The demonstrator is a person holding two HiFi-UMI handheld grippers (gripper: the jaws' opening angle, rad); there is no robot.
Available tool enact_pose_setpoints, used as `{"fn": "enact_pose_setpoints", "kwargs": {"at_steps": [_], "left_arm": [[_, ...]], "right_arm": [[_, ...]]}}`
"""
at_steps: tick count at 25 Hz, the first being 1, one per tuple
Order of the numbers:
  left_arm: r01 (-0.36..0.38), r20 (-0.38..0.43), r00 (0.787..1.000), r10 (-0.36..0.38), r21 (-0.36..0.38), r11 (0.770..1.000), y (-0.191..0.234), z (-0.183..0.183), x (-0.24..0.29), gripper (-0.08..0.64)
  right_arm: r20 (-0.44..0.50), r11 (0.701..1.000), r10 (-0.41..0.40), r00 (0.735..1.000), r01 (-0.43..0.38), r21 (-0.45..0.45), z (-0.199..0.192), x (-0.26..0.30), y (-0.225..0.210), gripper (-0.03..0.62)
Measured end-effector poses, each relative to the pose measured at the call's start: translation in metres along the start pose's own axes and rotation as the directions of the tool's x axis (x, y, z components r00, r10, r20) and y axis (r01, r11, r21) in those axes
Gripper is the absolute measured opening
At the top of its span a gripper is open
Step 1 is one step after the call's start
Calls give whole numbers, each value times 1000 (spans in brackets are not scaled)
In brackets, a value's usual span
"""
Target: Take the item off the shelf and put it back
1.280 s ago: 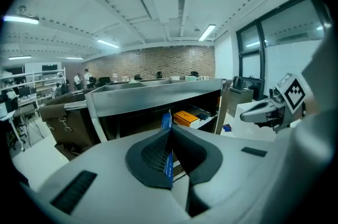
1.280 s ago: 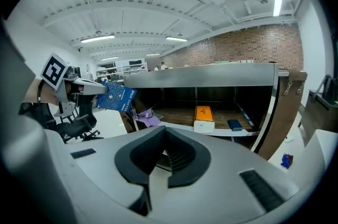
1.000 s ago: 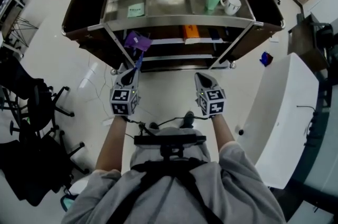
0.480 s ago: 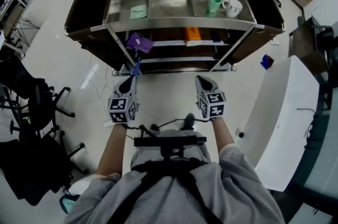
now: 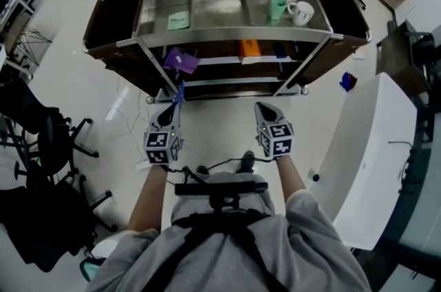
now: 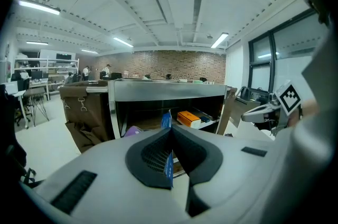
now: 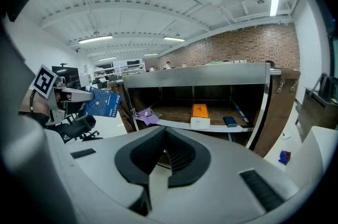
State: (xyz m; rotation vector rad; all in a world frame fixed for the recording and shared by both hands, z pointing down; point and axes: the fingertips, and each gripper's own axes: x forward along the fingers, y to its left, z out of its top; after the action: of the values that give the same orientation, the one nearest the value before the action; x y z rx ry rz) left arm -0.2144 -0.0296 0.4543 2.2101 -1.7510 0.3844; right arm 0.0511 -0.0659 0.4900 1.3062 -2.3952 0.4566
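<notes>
My left gripper (image 5: 175,105) is shut on a flat blue packet (image 5: 180,92), held edge-on in front of the steel cart (image 5: 227,32). In the left gripper view the blue packet (image 6: 166,120) stands pinched upright in the left gripper (image 6: 170,130). The right gripper view shows that blue packet (image 7: 104,103) broadside, printed in white, out to the left. My right gripper (image 5: 264,107) hovers level with the left, before the cart's middle shelf. Its jaws meet with nothing between them in the right gripper view (image 7: 165,131).
On the middle shelf lie a purple packet (image 5: 182,61), an orange box (image 5: 249,47) and a dark blue item (image 7: 229,121). Cups (image 5: 279,3) stand on the cart's top. Office chairs (image 5: 48,146) are at the left, a white table (image 5: 372,146) at the right.
My left gripper has drawn back from the shelf toward me, with the blue packet in it. The right gripper has barely moved.
</notes>
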Motion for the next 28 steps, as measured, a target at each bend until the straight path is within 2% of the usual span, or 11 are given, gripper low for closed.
{"fn": "enact_pose_setpoints", "kwargs": {"at_steps": [5, 9, 13, 16, 19, 28], "left_arm": [[6, -15, 1000, -5, 46, 999, -4, 7, 15, 8], [25, -43, 999, -20, 117, 993, -10, 9, 38, 8], [47, -60, 998, -34, 231, 972, -18, 14, 72, 8], [52, -93, 995, -27, 285, 957, -23, 17, 99, 8], [71, -109, 994, -33, 366, 928, -27, 15, 128, 8], [120, -195, 981, -4, 586, 801, -24, -10, 203, 8]], "right_arm": [[-7, 1000, 5, 1000, -5, 1, 1, 7, 0, 9], [-11, 1000, 22, 1000, -22, -10, 4, 18, 6, 9], [-8, 999, 41, 999, -41, -19, 8, 34, 8, 9], [-15, 998, 52, 999, -52, -23, 6, 48, 7, 9], [-39, 998, 65, 997, -65, -13, 2, 62, 9, 9], [-67, 992, 122, 990, -122, 12, -7, 118, 20, 9]]}}
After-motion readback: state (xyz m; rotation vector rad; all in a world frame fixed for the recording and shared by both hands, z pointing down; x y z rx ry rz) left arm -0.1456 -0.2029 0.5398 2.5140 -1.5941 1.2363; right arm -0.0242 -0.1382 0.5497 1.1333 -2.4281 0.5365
